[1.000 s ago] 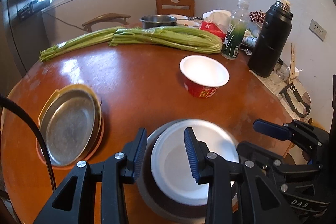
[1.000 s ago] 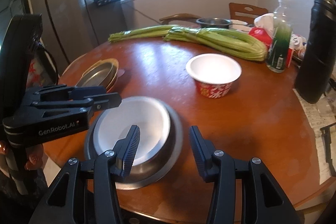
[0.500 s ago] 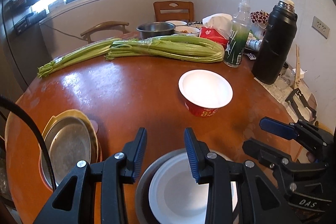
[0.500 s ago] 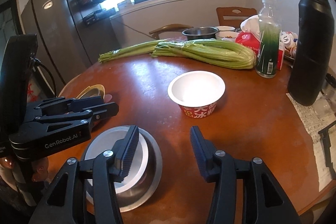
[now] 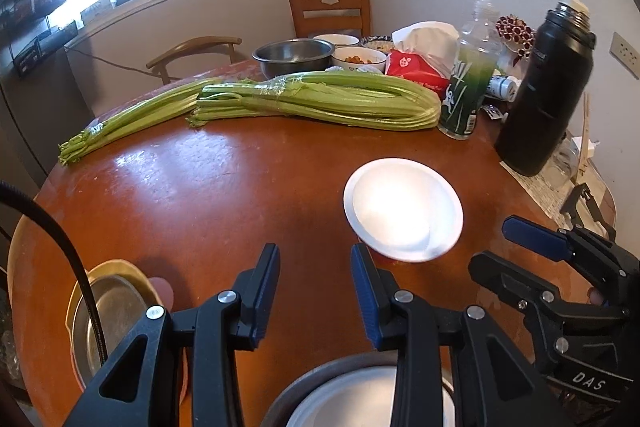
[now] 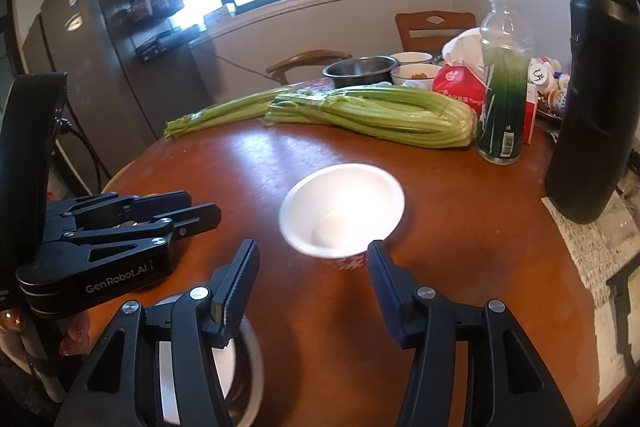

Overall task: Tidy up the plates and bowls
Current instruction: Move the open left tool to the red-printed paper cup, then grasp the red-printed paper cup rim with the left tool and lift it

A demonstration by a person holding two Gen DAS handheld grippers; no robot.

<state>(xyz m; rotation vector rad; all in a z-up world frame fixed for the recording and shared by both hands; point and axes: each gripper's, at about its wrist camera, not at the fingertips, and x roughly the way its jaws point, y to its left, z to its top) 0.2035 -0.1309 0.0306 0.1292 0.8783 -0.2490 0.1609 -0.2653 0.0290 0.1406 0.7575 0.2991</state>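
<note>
A white paper bowl (image 5: 403, 209) with a red printed side stands upright mid-table; it also shows in the right wrist view (image 6: 341, 209), just beyond my open, empty right gripper (image 6: 312, 283). A white plate inside a grey metal bowl (image 5: 360, 397) sits at the near edge, under my open, empty left gripper (image 5: 314, 291); it also shows in the right wrist view (image 6: 236, 367). Stacked metal plates (image 5: 110, 315) lie at the left edge. The right gripper (image 5: 560, 267) is at the right of the left wrist view, and the left gripper (image 6: 120, 227) at the left of the right wrist view.
Long celery bunches (image 5: 320, 101) lie across the far table. A green bottle (image 5: 466, 91), a black thermos (image 5: 546, 95), a tissue pack (image 5: 420, 67) and a steel bowl (image 5: 294, 55) with small dishes stand at the back right. Papers lie at the right edge (image 6: 592, 247).
Both grippers have risen and moved forward toward the white paper bowl. The stacked plate and metal bowl have slid down to the bottom of both views.
</note>
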